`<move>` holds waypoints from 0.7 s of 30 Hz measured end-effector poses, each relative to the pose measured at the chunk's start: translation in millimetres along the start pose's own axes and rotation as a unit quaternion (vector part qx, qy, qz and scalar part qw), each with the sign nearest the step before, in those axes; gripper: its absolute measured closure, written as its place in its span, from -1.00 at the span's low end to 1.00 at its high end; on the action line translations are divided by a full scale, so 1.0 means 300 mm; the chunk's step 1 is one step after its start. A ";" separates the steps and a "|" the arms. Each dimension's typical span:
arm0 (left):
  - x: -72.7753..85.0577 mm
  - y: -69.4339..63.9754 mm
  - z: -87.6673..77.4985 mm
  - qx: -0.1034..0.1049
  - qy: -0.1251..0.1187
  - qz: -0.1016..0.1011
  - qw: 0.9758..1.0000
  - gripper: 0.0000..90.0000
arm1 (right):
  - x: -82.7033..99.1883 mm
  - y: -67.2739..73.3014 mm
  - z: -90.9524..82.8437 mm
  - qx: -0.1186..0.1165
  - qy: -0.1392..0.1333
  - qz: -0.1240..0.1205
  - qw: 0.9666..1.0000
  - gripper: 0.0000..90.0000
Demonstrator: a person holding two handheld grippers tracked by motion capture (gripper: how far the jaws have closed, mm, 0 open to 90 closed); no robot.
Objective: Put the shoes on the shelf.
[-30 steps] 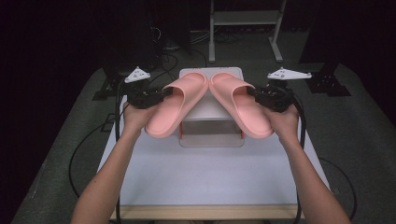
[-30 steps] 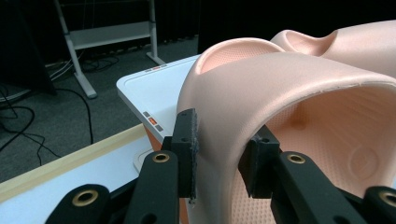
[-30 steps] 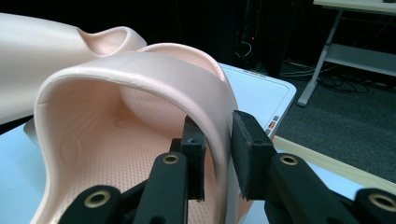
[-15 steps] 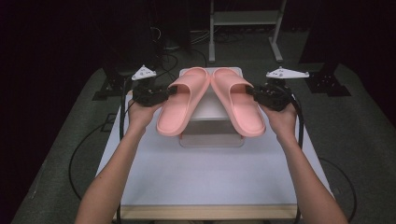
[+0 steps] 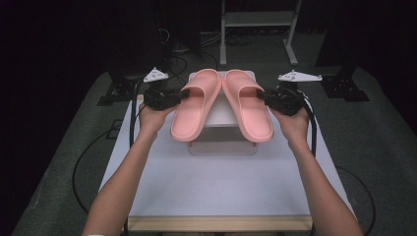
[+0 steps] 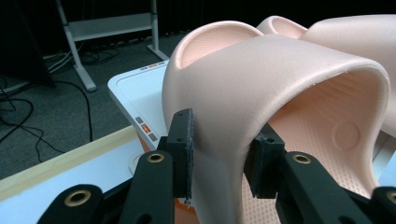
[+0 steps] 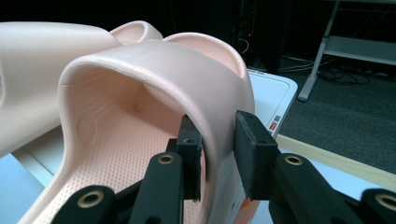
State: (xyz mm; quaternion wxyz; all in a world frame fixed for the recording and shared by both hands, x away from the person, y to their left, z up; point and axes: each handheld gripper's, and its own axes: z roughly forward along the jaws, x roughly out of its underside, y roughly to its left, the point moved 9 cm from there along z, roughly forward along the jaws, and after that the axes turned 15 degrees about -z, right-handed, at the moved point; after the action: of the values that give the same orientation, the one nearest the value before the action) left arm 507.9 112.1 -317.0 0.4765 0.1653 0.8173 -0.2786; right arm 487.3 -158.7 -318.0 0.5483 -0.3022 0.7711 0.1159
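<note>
While both claws flank the straps, step: setting the pair on the white box [image 5: 221,115]; release looks begun.
Left claw [image 5: 183,96]: jaws narrow and just been easing apart, pads against both faces of the left slipper [image 5: 194,108] strap.
Right claw [image 5: 261,96]: likewise easing apart, strap of the right slipper [image 5: 248,108] between its pads.
Slippers: side by side on the box, middle of the bench [image 5: 221,187] far edge, heels overhanging nearward.
Next move: open wider, then withdraw sideways toward the bench's side edges without dragging.
Hands: left hand [image 5: 152,115] and right hand [image 5: 292,120] level, claws pointing inward at each other.

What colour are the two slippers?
Salmon pink, both slippers; clearest in the high view.
</note>
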 end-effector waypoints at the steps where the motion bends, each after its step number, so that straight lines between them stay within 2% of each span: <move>1: 0.001 -0.001 0.003 0.000 0.001 -0.001 1.000 0.48 | -0.001 0.000 0.002 0.001 -0.001 0.000 1.000 0.59; 12: 0.007 0.000 0.026 -0.005 0.004 -0.006 1.000 0.47 | -0.006 -0.009 0.018 0.006 -0.001 0.009 1.000 0.56; 21: 0.008 0.011 0.029 -0.011 0.006 -0.010 1.000 0.46 | -0.010 0.002 0.044 0.004 0.001 0.014 1.000 0.54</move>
State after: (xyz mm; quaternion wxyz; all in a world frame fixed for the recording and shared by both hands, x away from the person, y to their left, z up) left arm 514.4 109.3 -323.3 0.4706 0.1530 0.8249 -0.2732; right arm 497.7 -150.5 -320.1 0.5470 -0.2893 0.7763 0.1200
